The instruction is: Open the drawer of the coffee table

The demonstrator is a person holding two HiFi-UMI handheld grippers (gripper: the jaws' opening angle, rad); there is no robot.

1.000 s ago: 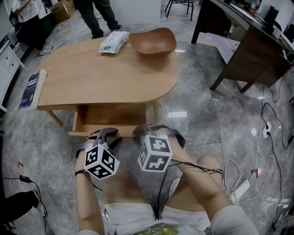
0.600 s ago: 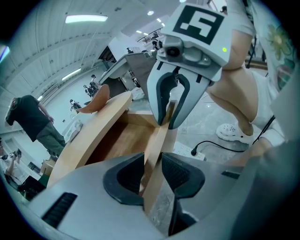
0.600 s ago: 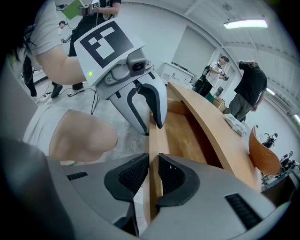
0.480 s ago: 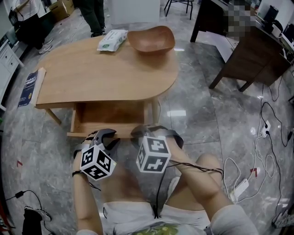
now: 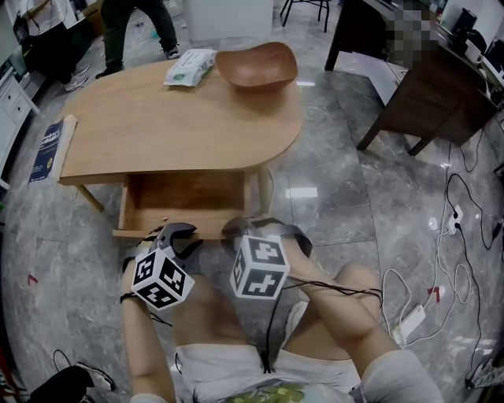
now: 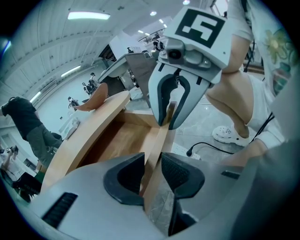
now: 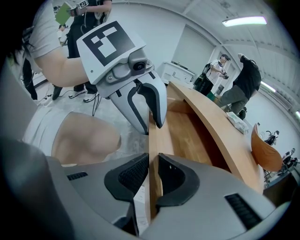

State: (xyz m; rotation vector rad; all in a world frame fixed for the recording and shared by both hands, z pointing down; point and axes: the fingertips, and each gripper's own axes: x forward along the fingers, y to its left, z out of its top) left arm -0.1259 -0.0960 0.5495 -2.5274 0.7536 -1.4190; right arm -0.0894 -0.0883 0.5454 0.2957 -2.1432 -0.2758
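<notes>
The wooden coffee table has its drawer pulled out toward me, its inside bare. My left gripper and right gripper sit side by side on the drawer front. In the left gripper view, the left gripper straddles the drawer front with both pads against the board, and the right gripper is on the same board further along. In the right gripper view, the right gripper pinches the thin top edge of the drawer front, with the left gripper beyond it.
On the tabletop stand a wooden bowl and a white packet at the far end; a blue book lies at its left edge. A dark desk stands right. Cables and a power strip lie on the floor at right. A person walks behind the table.
The drawer looks slightly further out from under the tabletop. Both grippers stay on its front. The person behind the table has walked to the left.
</notes>
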